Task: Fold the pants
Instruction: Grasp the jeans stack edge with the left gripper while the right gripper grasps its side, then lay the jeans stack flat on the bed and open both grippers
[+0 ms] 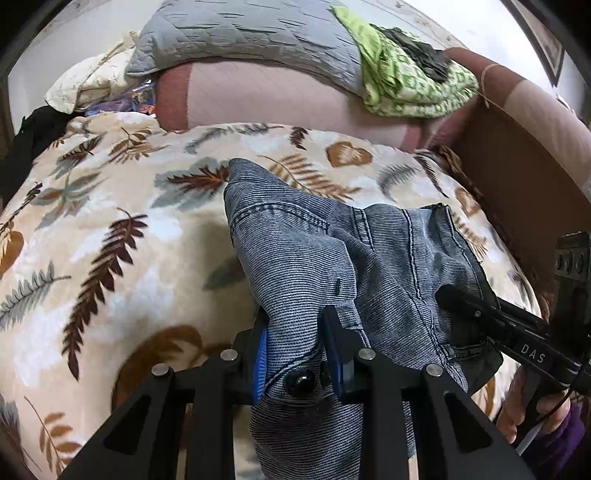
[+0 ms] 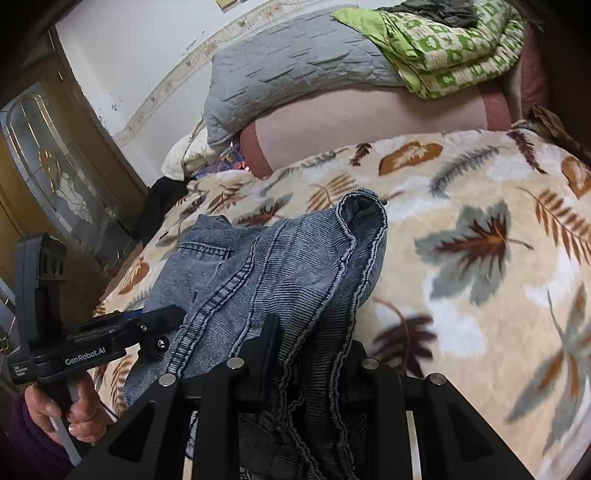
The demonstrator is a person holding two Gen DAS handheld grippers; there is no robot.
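Blue-grey denim pants (image 1: 295, 243) hang bunched between both grippers above a leaf-patterned bedspread (image 1: 110, 221). My left gripper (image 1: 297, 321) is shut on the waistband, blue pads pressing the cloth just above the dark button (image 1: 299, 382). In the left wrist view the right gripper (image 1: 443, 291) comes in from the right and bites the denim beside a seam. In the right wrist view my right gripper (image 2: 314, 332) is shut on a thick fold of the pants (image 2: 258, 266); its right finger is hidden by cloth. The left gripper (image 2: 166, 317) grips the fabric's left side there.
A grey quilted pillow (image 1: 251, 33) and a green patterned cloth (image 1: 406, 77) lie on a pink cushion (image 1: 258, 99) at the back. A brown wooden side (image 1: 517, 177) borders the bed. A glass-panelled wooden door (image 2: 55, 166) stands left. A hand (image 2: 74, 410) holds the left gripper.
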